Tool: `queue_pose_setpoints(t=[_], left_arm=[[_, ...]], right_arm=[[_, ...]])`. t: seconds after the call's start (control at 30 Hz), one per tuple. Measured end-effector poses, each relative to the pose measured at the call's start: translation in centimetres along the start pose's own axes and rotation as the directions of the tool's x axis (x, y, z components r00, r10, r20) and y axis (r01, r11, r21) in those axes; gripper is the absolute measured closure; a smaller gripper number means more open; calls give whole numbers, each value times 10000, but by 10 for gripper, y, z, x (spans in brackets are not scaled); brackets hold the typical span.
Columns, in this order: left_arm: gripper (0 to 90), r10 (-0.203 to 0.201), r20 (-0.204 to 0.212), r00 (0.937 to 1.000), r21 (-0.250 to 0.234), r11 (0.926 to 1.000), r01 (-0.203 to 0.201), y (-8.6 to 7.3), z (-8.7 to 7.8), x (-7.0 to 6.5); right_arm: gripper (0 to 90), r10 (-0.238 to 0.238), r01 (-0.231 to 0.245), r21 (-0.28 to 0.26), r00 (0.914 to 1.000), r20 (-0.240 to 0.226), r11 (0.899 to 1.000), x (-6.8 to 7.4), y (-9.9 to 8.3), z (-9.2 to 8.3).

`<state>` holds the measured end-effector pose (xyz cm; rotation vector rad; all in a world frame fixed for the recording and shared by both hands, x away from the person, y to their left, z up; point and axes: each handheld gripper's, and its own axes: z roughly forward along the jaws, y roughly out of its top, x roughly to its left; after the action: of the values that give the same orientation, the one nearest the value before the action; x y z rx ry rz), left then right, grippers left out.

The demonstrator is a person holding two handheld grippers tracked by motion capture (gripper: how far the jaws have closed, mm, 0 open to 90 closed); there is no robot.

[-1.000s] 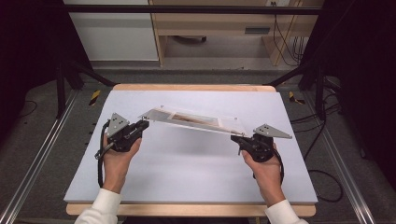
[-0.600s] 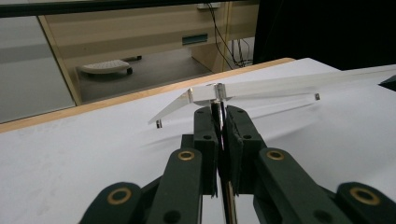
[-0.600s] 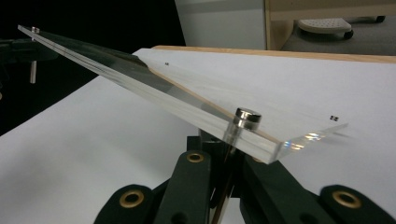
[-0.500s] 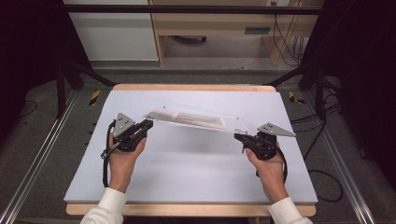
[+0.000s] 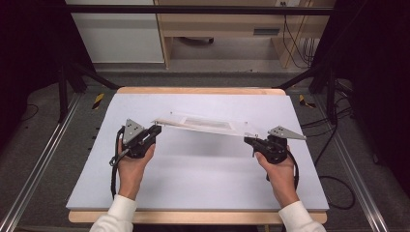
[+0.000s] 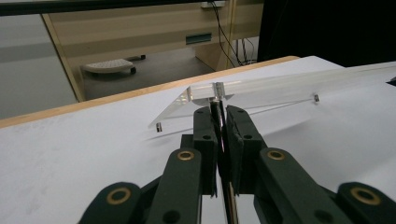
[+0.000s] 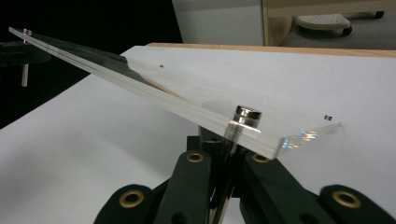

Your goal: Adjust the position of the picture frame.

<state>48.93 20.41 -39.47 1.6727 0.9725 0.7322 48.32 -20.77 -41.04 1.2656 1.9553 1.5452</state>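
A clear acrylic plate (image 5: 208, 124) hangs above the white table (image 5: 193, 183), its left end a little higher than its right. My left gripper (image 5: 155, 129) is shut on the plate's left end, and my right gripper (image 5: 249, 140) is shut on its right end. In the left gripper view the black jaws (image 6: 218, 114) pinch the plate (image 6: 271, 86) near a corner. In the right gripper view the jaws close under the plate (image 7: 154, 91) beside a small metal peg (image 7: 246, 114). A hand holds each gripper from the near side.
The table has a wooden rim (image 5: 198, 90) along its far edge. Behind it stand a wooden cabinet (image 5: 227, 29) and a white panel (image 5: 113, 34). Black frame legs (image 5: 63, 82) flank the table, cables (image 5: 333, 145) trail at right, and metal rails (image 5: 34, 174) run along the floor.
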Motion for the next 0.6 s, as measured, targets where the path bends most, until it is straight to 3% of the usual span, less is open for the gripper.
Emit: queue_pose_setpoints(t=[0.6], left_arm=[[819,-245,-16,9997,78,9997,245,-11,-2,-2]], right_arm=[[900,-110,111,-63,9999,103,9999,2,-1,0]])
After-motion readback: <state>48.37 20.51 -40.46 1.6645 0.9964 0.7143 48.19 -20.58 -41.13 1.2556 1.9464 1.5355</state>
